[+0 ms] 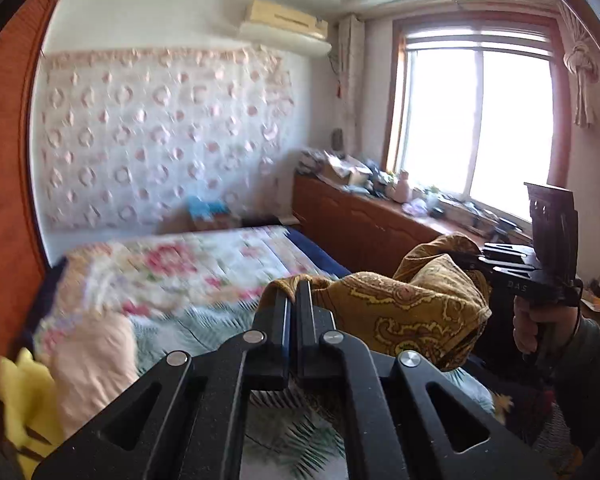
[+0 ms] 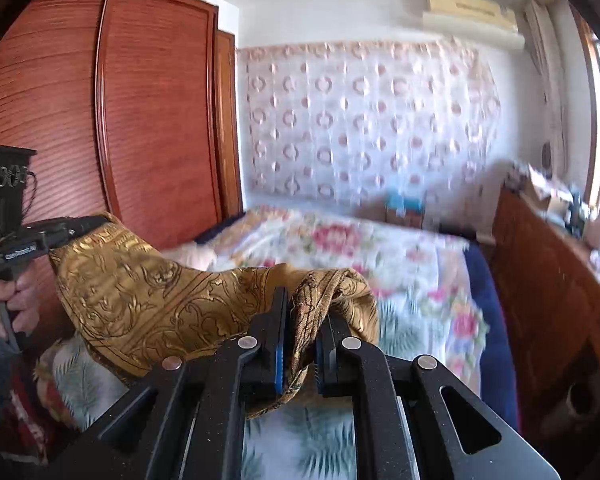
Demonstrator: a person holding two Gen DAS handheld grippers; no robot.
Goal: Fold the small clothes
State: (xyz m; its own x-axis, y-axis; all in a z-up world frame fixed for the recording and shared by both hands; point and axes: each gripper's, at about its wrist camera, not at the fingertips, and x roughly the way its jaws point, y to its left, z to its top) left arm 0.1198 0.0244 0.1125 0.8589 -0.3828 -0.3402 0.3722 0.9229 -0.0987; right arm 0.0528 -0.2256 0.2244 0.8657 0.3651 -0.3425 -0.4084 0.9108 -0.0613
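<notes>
Holding a Patterned Cloth Aloft Between Two Grippers

Hanging in the air above the bed [image 1: 204,276], a small gold-brown garment [image 1: 412,308] with a paisley print stretches between the two hand-held tools. The left gripper [image 1: 296,292] has its jaws pressed together on one bunched edge of the cloth, with only a thin fold showing between the black fingers. The right gripper [image 2: 306,312] is clamped on the opposite edge, a thicker twist of fabric caught between its blue-lined pads [image 2: 279,364], so those jaws stand slightly apart around it. From the left wrist view, a hand [image 1: 540,328] grips the right tool's handle at the far side, and the cloth sags in a loose curve from one grip to the other. The bed below carries a floral quilt, with a pink pillow [image 1: 96,364] and something yellow [image 1: 24,400] at its near corner. A wooden wardrobe [image 2: 140,112] stands beside the bed, and a bright window [image 1: 476,124] lights a cluttered wooden cabinet [image 1: 364,224].
</notes>
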